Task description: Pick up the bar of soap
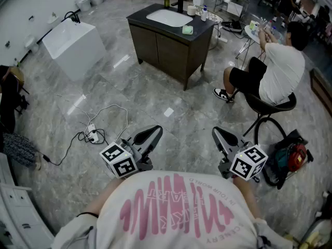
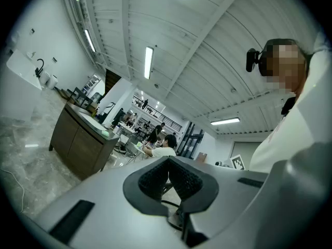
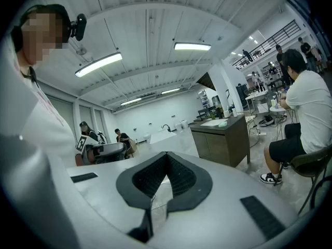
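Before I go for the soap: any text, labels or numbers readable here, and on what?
"IN YOUR WORLD": apparently, small pink print on the white T-shirt, upside down.
Remaining pink T-shirt print: too distorted to read.
Left marker cube and right marker cube: square patterns, no letters.
Bottle on the cabinet: label too small.

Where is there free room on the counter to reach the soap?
The counter is bare along its front edge, before the sink and left of the soap, and also left of the sink. The back right corner is crowded: a cup and bottles stand behind the soap. An approach from the front looks easiest.
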`<action>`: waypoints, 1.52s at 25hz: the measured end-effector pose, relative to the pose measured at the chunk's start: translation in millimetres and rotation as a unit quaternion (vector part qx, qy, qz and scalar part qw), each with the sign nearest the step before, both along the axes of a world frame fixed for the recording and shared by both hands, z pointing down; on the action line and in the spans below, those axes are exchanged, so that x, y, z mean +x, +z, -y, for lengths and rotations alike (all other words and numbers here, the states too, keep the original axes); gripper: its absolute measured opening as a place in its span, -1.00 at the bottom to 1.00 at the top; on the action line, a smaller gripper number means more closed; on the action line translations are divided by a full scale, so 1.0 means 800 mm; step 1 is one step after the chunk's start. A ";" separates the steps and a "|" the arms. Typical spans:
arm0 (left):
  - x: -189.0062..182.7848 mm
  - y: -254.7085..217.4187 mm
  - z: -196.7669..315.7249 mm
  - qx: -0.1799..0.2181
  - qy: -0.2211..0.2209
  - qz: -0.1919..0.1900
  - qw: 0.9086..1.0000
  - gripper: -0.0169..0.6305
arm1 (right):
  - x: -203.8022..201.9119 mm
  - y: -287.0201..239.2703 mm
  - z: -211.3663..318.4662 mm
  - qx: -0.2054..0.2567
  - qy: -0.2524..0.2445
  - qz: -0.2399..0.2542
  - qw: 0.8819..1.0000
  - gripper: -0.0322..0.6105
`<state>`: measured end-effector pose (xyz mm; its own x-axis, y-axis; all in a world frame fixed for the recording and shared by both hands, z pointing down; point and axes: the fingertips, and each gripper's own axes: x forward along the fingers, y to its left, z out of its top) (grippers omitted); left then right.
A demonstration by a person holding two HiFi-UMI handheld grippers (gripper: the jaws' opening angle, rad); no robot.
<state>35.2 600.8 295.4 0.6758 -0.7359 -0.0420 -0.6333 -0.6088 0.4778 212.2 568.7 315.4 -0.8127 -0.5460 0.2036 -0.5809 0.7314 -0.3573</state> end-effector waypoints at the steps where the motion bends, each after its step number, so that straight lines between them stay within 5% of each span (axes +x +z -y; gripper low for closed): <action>1: 0.000 0.000 0.002 0.001 0.001 0.001 1.000 -0.92 | 0.000 -0.002 0.002 0.000 0.001 -0.001 1.000 -0.86; 20: -0.021 -0.006 0.045 0.009 0.005 -0.004 1.000 -0.92 | -0.018 -0.009 0.046 0.004 0.010 0.020 1.000 -0.86; 27: -0.036 -0.028 0.046 0.096 0.024 0.093 0.991 -0.92 | -0.042 -0.001 0.048 0.003 0.026 0.024 0.999 -0.86; 31: -0.053 -0.026 0.061 0.113 0.043 0.094 0.988 -0.92 | -0.047 0.011 0.062 0.009 0.045 0.008 0.999 -0.86; 34: -0.069 -0.026 0.069 0.103 0.029 0.060 0.992 -0.92 | -0.045 0.018 0.067 0.003 0.043 -0.002 0.999 -0.86; 38: -0.082 -0.005 0.097 0.070 0.002 0.077 0.995 -0.92 | -0.042 0.022 0.104 -0.008 0.051 0.004 0.999 -0.86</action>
